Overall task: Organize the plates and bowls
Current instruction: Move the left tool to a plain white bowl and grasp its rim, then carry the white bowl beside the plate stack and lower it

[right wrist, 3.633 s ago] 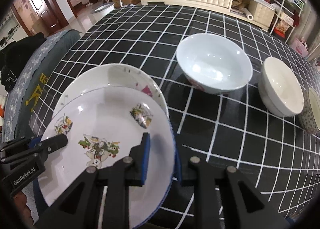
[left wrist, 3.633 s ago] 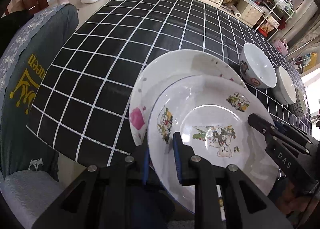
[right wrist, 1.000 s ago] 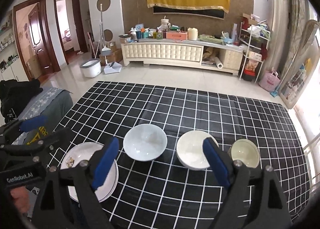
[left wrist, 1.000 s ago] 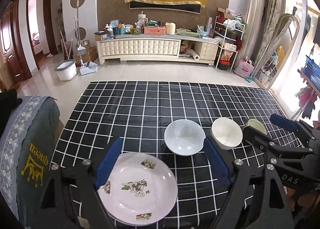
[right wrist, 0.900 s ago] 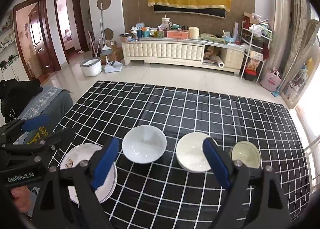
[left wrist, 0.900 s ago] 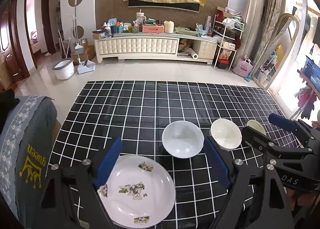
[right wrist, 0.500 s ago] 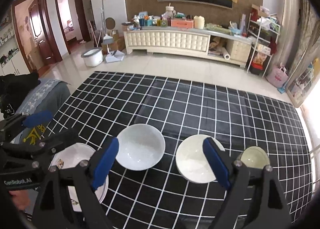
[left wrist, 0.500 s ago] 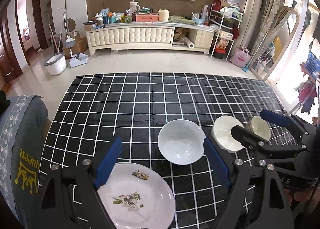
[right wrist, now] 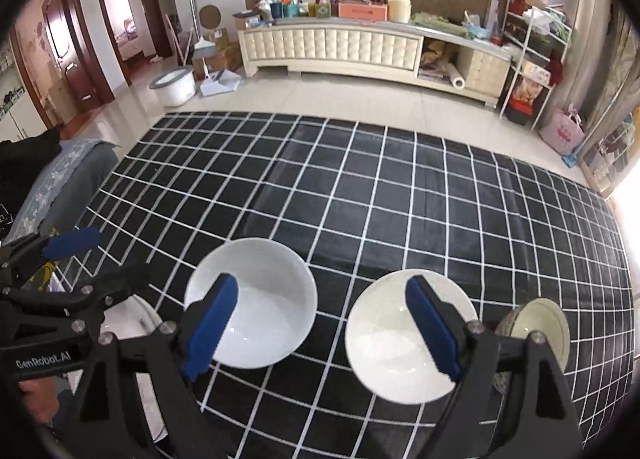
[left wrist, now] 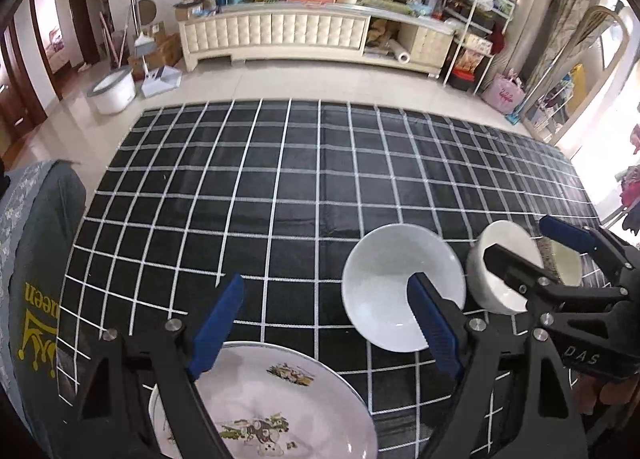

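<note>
Left wrist view: left tool (left wrist: pixel 326 323) spread wide, empty, above near edge of counter (left wrist: pixel 280 187). Decorated plate (left wrist: pixel 280 411) directly below left finger, at near-left edge. Large white bowl (left wrist: pixel 400 291) ahead and to the right, partly behind right finger. Cream bowl (left wrist: pixel 504 267) just beside it, farther right, partly masked by right tool (left wrist: pixel 532 243). Small patterned bowl (left wrist: pixel 566 263) last in row, mostly hidden.

Right wrist view: right tool (right wrist: pixel 324 327) also spread wide, empty. Large white bowl (right wrist: pixel 252 299) behind left finger, cream bowl (right wrist: pixel 404 335) behind right finger, gap between bowls centred ahead. Small patterned bowl (right wrist: pixel 536 327) near cream bowl, whether touching cannot be told, patterned outer wall visible only here. Plate (right wrist: pixel 128 319) barely visible behind left tool (right wrist: pixel 76 259).

Judgement: bowls round, no long axis; row runs left to right; right tool nearer for nesting bowls.
</note>
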A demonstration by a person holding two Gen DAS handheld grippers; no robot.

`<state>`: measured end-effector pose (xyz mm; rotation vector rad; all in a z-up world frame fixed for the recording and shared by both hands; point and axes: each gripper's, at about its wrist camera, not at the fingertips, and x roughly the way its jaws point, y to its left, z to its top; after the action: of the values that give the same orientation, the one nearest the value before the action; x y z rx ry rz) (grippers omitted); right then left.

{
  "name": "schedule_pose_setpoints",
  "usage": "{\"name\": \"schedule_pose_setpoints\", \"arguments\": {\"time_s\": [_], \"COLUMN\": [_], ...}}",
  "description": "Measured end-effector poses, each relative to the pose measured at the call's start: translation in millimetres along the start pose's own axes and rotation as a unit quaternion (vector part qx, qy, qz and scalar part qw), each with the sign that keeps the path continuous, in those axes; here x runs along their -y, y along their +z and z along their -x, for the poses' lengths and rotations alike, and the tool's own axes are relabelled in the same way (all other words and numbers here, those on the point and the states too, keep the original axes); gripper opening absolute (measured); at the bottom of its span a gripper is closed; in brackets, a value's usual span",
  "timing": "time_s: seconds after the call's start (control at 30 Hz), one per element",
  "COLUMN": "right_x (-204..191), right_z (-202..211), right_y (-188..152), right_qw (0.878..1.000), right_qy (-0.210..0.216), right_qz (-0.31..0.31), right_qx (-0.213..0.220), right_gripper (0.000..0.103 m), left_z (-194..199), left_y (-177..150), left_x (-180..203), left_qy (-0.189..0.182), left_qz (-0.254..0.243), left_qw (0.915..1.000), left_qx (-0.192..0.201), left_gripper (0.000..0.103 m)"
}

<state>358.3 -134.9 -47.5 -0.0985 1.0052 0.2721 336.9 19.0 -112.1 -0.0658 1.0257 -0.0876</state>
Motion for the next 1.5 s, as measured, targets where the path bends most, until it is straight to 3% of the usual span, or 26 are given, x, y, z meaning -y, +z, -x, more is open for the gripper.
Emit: {"name": "schedule_pose_setpoints", "arguments": {"time_s": [0.13,0.27,0.53,0.67,0.93,1.17,1.33,1.5], "right_x": [1,-3,0,-2,-3,-8,-6,-5], "right_z": [-23,-41,-63,-71,-78,-80,-80,-74], "right_y": [2,-1,-4,-8,-17,-23,-24,-22], "right_qw": [1.0,0.999,0.997,0.996,0.995,0.996,0.996,0.997], "right_qy": [0.003,0.003,0.021,0.016,0.018,0.008,0.005,0.006], "right_qz": [-0.005,0.011,0.02,0.034,0.031,0.03,0.02,0.009], "right_qx": [-0.024,-0.047,-0.073,-0.085,-0.089,-0.089,-0.086,-0.077], "right_gripper": [0.089,0.088,0.055,0.045,0.02,0.017,0.016,0.014], "left_z": [-24,-41,-58,-61,-66,-77,-75,-74], "left_y": [2,1,-6,-9,-12,-16,-20,-17], "left_x": [-5,-7,-9,-5,9,14,23,28], "left_qy": [0.014,0.012,-0.005,-0.022,-0.021,-0.059,-0.034,-0.038], "left_qz": [0.005,0.011,0.032,0.031,0.01,0.025,0.003,0.012], "left_qw": [0.9996,0.9985,0.9953,0.9945,0.9939,0.9886,0.9912,0.99], "left_qx": [-0.025,-0.053,-0.092,-0.097,-0.107,-0.136,-0.128,-0.135], "left_gripper": [0.082,0.072,0.046,0.031,0.021,0.013,0.012,0.011]}}
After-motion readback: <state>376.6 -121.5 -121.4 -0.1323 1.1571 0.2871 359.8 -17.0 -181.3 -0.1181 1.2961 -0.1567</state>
